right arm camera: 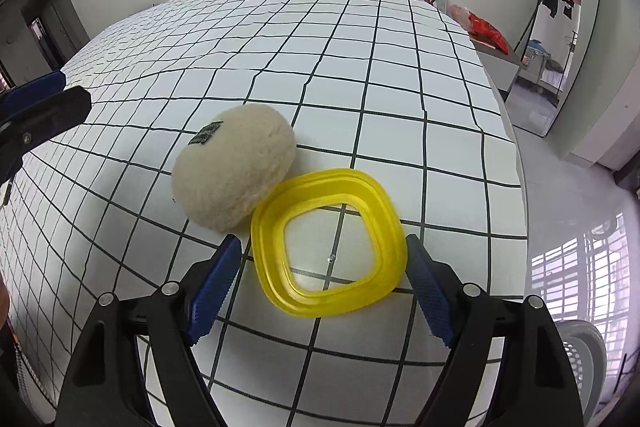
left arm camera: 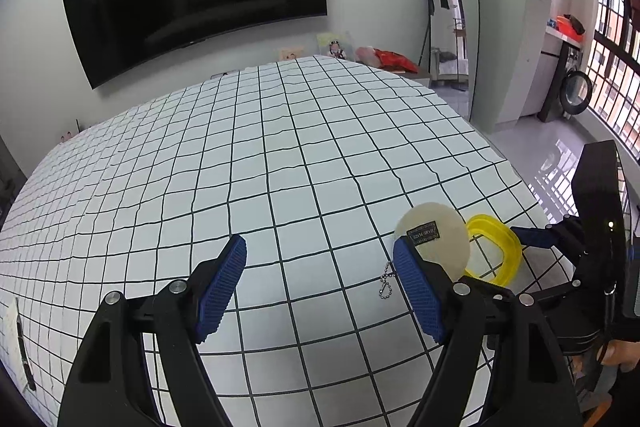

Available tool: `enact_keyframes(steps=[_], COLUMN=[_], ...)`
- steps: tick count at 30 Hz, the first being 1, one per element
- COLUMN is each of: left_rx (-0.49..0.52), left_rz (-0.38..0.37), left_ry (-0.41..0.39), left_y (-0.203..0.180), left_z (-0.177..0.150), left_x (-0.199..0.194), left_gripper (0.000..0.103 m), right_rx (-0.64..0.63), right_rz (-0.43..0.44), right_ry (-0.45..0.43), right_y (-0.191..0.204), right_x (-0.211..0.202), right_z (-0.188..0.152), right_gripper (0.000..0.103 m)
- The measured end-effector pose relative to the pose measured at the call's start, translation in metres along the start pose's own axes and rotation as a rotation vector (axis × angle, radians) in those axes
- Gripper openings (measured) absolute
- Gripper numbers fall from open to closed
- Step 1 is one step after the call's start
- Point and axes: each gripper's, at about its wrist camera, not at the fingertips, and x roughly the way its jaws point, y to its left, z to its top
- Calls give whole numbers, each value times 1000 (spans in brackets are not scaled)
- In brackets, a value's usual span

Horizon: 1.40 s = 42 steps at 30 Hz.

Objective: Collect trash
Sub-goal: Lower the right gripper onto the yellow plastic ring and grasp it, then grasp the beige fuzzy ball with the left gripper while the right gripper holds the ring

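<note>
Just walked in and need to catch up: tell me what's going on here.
A person is working over a bed with a grid-patterned sheet, holding a claw in each hand. The right claw is open around a yellow plastic frame, pads not yet pressing it. A cream plush pouch lies touching the frame. The left claw is open and empty beside them.

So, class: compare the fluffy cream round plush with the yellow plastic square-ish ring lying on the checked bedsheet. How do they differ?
The fluffy cream round plush is solid, fuzzy and domed; the yellow plastic ring is smooth, translucent, flat and open in the middle. The plush carries a dark label; the ring has none. The open right gripper straddles the ring, not the plush. Both lie side by side on the checked bedsheet.
</note>
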Motion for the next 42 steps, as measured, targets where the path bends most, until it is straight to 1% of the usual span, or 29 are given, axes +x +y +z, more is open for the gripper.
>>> enact_keyframes(steps=[7, 8, 12, 16, 19, 26, 30, 33, 38, 42], left_rx=[17, 21, 34, 52, 68, 93, 85, 89, 98, 96], left_rz=[-10, -11, -20, -34, -46, -85, -114, -110, -87, -73], left_ry=[22, 24, 30, 35, 41, 56, 95, 120, 145, 166], left_y=[-11, -13, -22, -32, -43, -70, -83, -91, -103, -106], left_z=[-5, -5, -6, -6, -7, -6, -4, -1, 1, 1], left_x=[4, 4, 4, 4, 6, 14, 29, 43, 61, 72], left_gripper=[74, 74, 74, 75, 77, 77, 78, 78, 78, 77], right_rx=[28, 34, 58, 89, 126, 213, 258, 294, 336, 386], right_rz=[15, 21, 25, 10, -7, -8, 4, 24, 24, 46], right_ry=[-34, -39, -58, -87, -115, -161, -180, -189, -196, -200], right_y=[-6, -7, -12, -21, -31, -51, -55, -57, -63, -70], right_x=[0, -2, -8, -22, -38, -69, -82, -89, -95, -100], right_z=[-2, -2, -7, -17, -28, -58, -79, -92, -110, -125], right_gripper=[78, 72, 71, 70, 70, 70, 70, 71, 71, 71])
